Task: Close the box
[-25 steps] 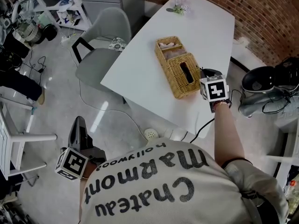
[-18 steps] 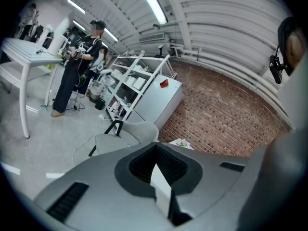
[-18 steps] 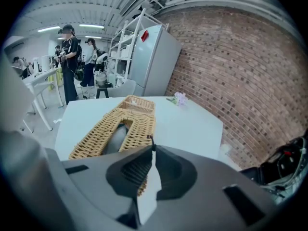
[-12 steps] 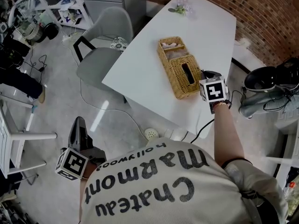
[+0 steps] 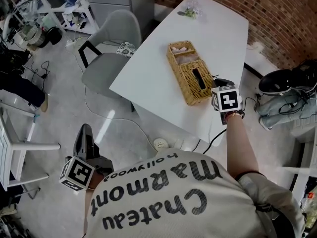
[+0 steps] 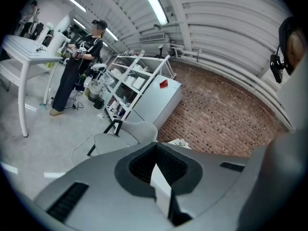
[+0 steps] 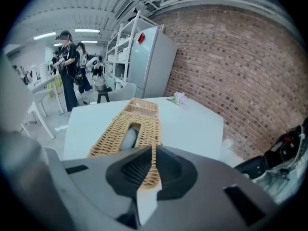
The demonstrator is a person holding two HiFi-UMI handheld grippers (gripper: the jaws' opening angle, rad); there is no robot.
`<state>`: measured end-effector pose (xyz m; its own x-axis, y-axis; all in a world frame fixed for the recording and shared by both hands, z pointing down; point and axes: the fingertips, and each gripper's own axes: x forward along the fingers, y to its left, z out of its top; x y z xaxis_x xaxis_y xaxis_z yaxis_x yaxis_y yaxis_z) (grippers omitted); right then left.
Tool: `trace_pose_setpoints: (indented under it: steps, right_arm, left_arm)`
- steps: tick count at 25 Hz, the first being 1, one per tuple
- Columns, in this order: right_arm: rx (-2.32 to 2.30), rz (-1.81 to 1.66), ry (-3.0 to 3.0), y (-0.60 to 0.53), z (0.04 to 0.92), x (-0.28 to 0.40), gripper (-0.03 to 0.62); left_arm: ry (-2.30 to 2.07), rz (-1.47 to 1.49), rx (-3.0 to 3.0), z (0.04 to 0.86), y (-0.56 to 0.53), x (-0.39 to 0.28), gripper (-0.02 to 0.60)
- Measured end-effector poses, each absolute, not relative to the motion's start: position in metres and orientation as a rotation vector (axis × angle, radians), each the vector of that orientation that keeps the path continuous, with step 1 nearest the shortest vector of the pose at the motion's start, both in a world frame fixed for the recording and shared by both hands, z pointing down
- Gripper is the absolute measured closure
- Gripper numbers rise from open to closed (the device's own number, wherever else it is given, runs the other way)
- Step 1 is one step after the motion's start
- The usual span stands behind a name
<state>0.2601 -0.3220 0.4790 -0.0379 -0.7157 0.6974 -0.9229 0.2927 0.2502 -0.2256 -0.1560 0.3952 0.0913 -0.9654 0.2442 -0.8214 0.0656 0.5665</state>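
Note:
A long wicker box (image 5: 190,73) lies on the white table (image 5: 148,68). Its slotted lid lies flat over the near part, and a small open compartment sits at the far end. My right gripper (image 5: 217,80) hovers at the box's near right corner. In the right gripper view its jaws (image 7: 154,150) stand a thin slit apart and are opening. The wicker box (image 7: 130,129) shows through the slit, and no pad visibly presses on it. My left gripper (image 5: 83,129) hangs low at my left side over the floor. In the left gripper view it is shut and holds nothing (image 6: 156,150).
A grey chair (image 5: 106,58) stands at the table's left side. A small flower sprig (image 5: 189,10) lies at the table's far end. Dark bags (image 5: 287,83) and cables lie on the floor at the right, below a brick wall. Shelving stands at the far left.
My right gripper has drawn back a little from the box's near end. The box and my left gripper look the same.

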Motion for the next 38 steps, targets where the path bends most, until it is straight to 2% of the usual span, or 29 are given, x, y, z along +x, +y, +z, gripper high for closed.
trace_pose_setpoints:
  steps: [7,16,21,30,38]
  right_arm:
    - [1.543,0.555,-2.017,-0.292,0.458,0.196,0.590]
    - [1.377,0.914,-2.281,-0.213,0.453,0.064,0.591]
    - [1.315,0.952,-2.491,-0.176,0.415,0.014,0.591]
    - [1.325,0.628,-2.681,-0.134,0.356,-0.019,0.591]
    - [1.297,0.632,-2.628,-0.122,0.375,-0.007,0.591]
  left_arm:
    - [-1.709,-0.306,1.826,0.394,-0.146,-0.223,0.580]
    - [-1.672,-0.304,1.866,0.385,-0.102,-0.234,0.580]
    - [-1.678,-0.297,1.859,0.387,-0.067,-0.246,0.580]
    - [-1.676,-0.303,1.860,0.389,-0.023,-0.256,0.580]
    - [-1.690,-0.307,1.828,0.397,-0.009,-0.257,0.580]
